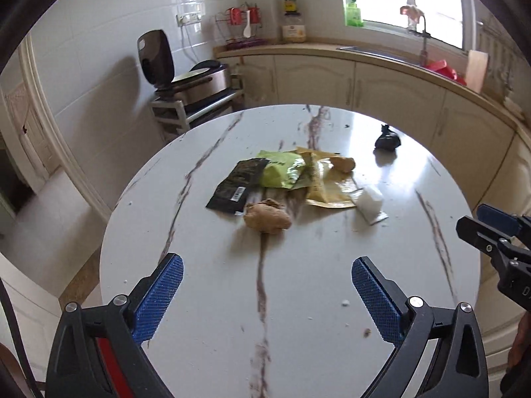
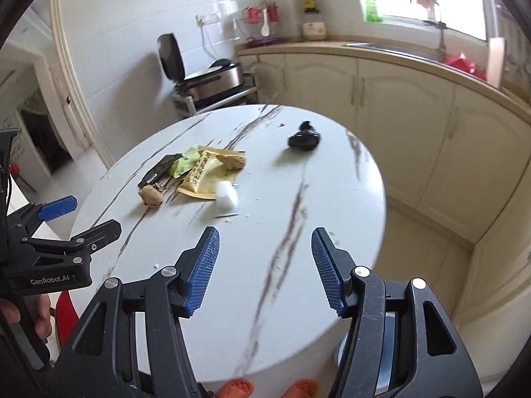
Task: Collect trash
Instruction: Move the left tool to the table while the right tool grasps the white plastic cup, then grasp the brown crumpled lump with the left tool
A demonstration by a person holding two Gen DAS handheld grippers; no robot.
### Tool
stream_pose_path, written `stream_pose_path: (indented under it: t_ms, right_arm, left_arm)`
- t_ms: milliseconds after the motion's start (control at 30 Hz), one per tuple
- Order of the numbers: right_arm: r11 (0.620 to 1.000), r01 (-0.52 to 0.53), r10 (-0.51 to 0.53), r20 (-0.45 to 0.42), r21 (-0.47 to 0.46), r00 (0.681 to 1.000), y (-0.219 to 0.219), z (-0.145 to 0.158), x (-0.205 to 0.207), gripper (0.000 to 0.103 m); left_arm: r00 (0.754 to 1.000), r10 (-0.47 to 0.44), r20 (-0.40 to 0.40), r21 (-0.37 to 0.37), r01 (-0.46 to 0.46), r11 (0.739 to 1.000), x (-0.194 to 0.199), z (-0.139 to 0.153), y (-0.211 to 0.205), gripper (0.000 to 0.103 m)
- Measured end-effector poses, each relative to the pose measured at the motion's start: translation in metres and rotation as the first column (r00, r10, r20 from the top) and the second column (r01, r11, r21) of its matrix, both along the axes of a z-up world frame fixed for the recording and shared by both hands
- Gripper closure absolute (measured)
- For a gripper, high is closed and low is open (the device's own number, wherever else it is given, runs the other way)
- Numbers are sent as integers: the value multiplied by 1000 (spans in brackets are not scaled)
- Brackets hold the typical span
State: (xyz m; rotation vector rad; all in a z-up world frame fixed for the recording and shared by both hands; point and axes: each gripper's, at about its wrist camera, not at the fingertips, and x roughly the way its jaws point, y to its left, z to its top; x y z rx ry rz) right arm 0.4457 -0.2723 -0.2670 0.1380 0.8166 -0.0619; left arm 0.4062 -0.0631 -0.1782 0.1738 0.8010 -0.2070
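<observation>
Trash lies in the middle of the round marble table (image 1: 215, 298): a black wrapper (image 1: 235, 187), a green packet (image 1: 282, 169), a yellow packet (image 1: 327, 185), a brown crumpled lump (image 1: 267, 217), a second brown lump (image 1: 343, 164) and a white wad (image 1: 368, 200). A black crumpled bag (image 1: 387, 140) lies apart at the far right. My left gripper (image 1: 267, 282) is open and empty above the near table. My right gripper (image 2: 265, 258) is open and empty; the same trash shows ahead of it: the brown lump (image 2: 151, 195), the yellow packet (image 2: 202, 174), the white wad (image 2: 227, 197) and the black bag (image 2: 304, 139).
Cream kitchen cabinets (image 1: 381, 89) with a sink (image 1: 381, 51) curve behind and right of the table. A rack with an appliance (image 1: 195, 86) stands at the back left. The right gripper shows at the left view's right edge (image 1: 497, 242); the left gripper shows at the right view's left edge (image 2: 59, 232).
</observation>
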Motion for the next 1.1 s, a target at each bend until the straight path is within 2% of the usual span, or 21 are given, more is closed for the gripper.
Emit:
stream_pose_path:
  t_ms: [67,133,233,300,367,400,600,667,733,767,900,1000,1100]
  right_arm:
    - [999,-37,37,-35,-2,999,14,-11,27,48]
    - [998,-57,56,-71,-13,996,24,-22,48,51]
    - [997,-77,73,-114,-30,991,30,-38,76,58]
    - [996,-78,70,-142,-45,987,31,-47,90,68]
    - [995,-83,75,-157,-46,985,30,-54,97,72]
    - [995,-87,78,-165,-51,983,29,-56,98,82]
    - [993,-110,103,-136,-48,985,25,-53,91,83]
    - [993,-109,104,-125,-37,987,22,-50,87,83]
    - [993,-111,107,-116,-29,987,20,-47,83,83]
    - [993,-112,109,-109,-26,988,19,-45,81,83]
    - [993,-120,118,-91,-19,989,19,-38,77,83]
    - [992,-124,123,-76,-9,989,18,-32,70,84]
    - [992,-127,127,-62,3,990,18,-27,60,84]
  left_arm:
    - [999,17,-30,-16,-18,1000,16,-9,8,3]
    - [998,28,-56,-14,-29,999,50,-16,23,3]
    - [996,24,-91,-48,-28,998,79,-23,30,3]
    - [994,14,-109,-62,-21,998,95,-29,34,3]
    - [993,11,-117,-56,-18,998,109,-38,32,3]
    - [993,6,-121,-58,-13,998,114,-41,30,3]
    - [990,11,-139,-50,-18,999,140,-54,19,3]
    - [989,15,-145,-41,-21,999,150,-58,15,7]
    - [986,23,-167,-22,-27,999,158,-63,11,20]
    - [986,11,-166,-45,-19,999,160,-62,11,24]
    - [987,-14,-160,-61,5,998,157,-59,8,56]
    - [987,-18,-159,-55,9,998,151,-58,9,56]
    - [986,-21,-165,-97,4,995,140,-56,17,57]
